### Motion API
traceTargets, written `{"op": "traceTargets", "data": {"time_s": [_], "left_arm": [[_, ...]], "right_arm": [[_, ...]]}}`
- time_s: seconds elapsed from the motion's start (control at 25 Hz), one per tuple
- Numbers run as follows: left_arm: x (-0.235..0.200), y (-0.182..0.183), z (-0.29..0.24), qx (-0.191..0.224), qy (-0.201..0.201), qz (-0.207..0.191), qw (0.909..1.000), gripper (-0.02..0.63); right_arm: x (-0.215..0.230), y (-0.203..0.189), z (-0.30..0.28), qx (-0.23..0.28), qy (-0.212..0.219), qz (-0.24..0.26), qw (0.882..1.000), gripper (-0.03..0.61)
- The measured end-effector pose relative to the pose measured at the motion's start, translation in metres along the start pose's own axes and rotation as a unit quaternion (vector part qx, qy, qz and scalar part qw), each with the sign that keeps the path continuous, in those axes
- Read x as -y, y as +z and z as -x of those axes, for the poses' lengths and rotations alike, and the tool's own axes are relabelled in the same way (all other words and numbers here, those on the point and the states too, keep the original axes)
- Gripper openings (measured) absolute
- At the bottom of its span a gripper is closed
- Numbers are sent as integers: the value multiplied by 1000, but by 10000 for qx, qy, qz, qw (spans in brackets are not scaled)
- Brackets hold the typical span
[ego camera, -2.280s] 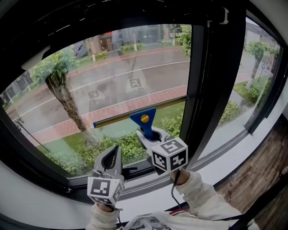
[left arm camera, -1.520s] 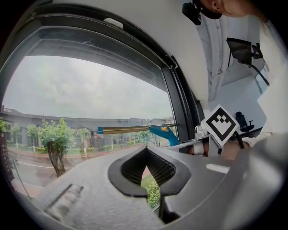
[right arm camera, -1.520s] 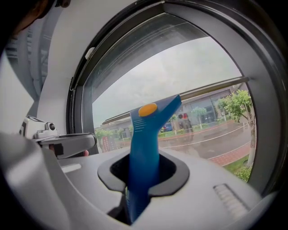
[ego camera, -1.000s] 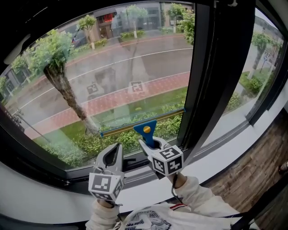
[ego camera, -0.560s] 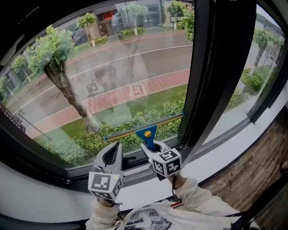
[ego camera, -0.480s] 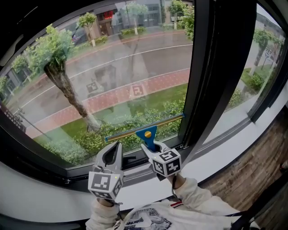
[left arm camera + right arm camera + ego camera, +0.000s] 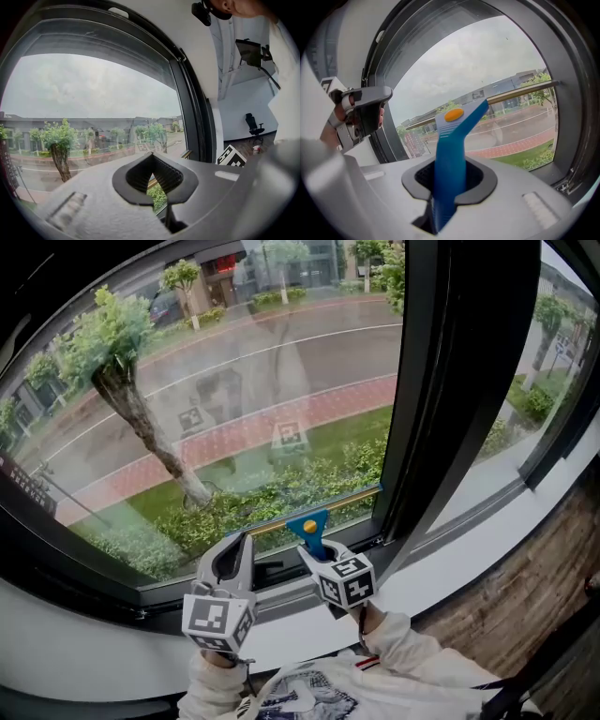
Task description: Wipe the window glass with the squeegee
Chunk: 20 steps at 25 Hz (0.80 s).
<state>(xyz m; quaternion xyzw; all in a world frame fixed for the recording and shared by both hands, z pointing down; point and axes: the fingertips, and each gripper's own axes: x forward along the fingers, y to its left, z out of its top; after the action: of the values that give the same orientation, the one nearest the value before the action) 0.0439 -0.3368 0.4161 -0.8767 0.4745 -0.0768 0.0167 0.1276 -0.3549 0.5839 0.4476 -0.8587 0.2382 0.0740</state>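
The right gripper (image 7: 317, 553) clamps the squeegee (image 7: 307, 524), blade low on the window glass (image 7: 234, 409). The left gripper (image 7: 234, 562) is closed, empty.

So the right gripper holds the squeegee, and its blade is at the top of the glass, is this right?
Not quite. The right gripper holds the squeegee, but its blade is at the bottom of the glass, not the top. The head view shows it.
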Motion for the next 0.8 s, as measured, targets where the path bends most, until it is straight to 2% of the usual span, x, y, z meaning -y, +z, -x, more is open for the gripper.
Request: {"op": "traceTargets", "data": {"time_s": [0.4,0.8], "left_arm": [[1,-5,-2,-119,38,-72,9999,0],[3,-11,-1,-215,88,-8,9997,0]], "right_arm": [[14,-42,-11,-295,-52,-100,9995,78],[16,-62,-18,-449,-59,-195,9988,78]]}}
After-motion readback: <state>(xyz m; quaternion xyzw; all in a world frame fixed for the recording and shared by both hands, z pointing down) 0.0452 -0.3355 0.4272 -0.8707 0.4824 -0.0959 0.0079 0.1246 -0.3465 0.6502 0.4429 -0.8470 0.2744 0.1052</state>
